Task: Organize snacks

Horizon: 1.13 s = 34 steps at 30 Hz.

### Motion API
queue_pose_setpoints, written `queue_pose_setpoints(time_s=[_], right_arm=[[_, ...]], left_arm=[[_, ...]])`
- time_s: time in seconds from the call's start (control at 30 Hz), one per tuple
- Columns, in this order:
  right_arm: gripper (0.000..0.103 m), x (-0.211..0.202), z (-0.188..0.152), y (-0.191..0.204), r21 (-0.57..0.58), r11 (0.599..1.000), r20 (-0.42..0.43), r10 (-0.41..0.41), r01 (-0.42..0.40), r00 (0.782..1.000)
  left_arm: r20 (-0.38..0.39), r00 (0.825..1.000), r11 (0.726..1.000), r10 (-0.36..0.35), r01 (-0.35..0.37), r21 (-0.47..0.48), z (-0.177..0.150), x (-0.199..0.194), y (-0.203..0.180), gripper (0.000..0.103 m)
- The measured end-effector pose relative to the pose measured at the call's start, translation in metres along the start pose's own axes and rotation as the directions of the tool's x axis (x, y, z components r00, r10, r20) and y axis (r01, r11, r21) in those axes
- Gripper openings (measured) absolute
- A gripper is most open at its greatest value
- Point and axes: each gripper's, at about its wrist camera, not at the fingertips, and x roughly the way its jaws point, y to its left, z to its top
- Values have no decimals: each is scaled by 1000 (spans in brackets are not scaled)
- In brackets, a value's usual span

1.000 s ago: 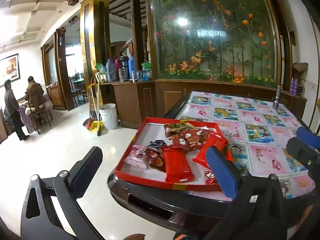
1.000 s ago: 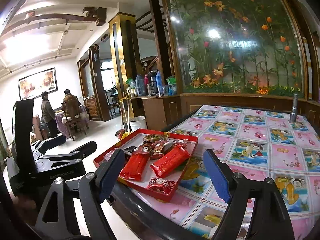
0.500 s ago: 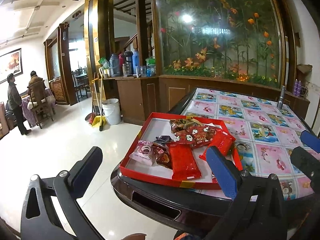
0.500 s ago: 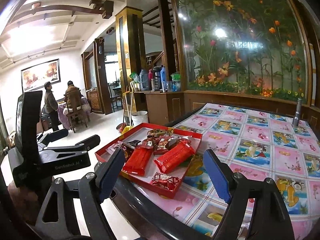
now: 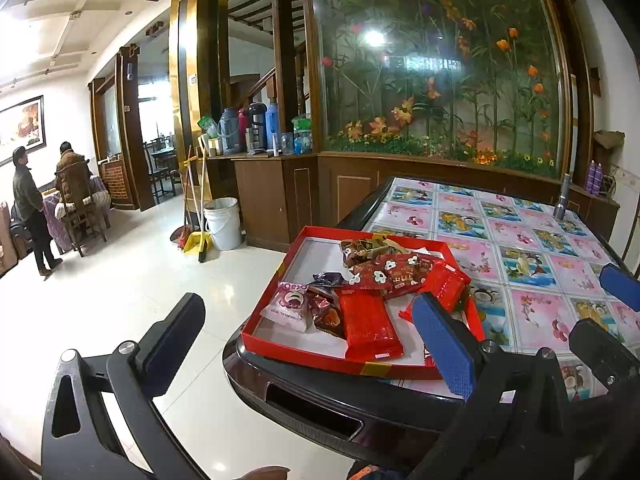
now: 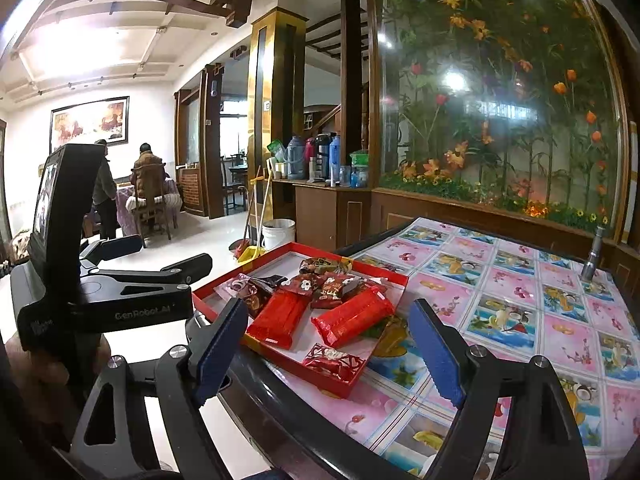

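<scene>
Both grippers have drawn slightly nearer the red tray (image 5: 372, 366) than a second ago. Left gripper (image 5: 308, 344) and right gripper (image 6: 332, 344) hover short of the table's near edge, jaws spread wide, holding nothing. Snacks (image 5: 368, 292) lie heaped and overlapping in the tray, red packets across smaller wrapped sweets: gathered in one place but unsorted, which fits either a start or a rough finish. Underneath, the table (image 6: 520, 320) wears a glossy patterned cloth. Farther off: white tiled floor, a bucket (image 5: 222, 222), two people by a far table.
</scene>
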Motion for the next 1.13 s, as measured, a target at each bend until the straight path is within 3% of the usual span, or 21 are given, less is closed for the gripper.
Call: queue_pose_setpoints(time_s=[0.83, 0.93, 1.03, 1.13], right_arm=[[84, 2, -4, 1, -5, 1000, -7, 2, -2, 1000], [84, 2, -4, 1, -5, 1000, -6, 7, -7, 1000], [84, 2, -4, 1, 3, 1000, -4, 15, -15, 1000], [84, 3, -3, -3, 19, 1000, -5, 20, -20, 1000]], left_arm=[[-2, 999, 999, -34, 33, -25, -1, -2, 2, 103], [30, 1000, 1000, -5, 6, -25, 0, -9, 1, 103], [110, 992, 998, 65, -64, -21, -1, -21, -2, 103], [88, 995, 998, 50, -47, -32, 2, -19, -1, 103]])
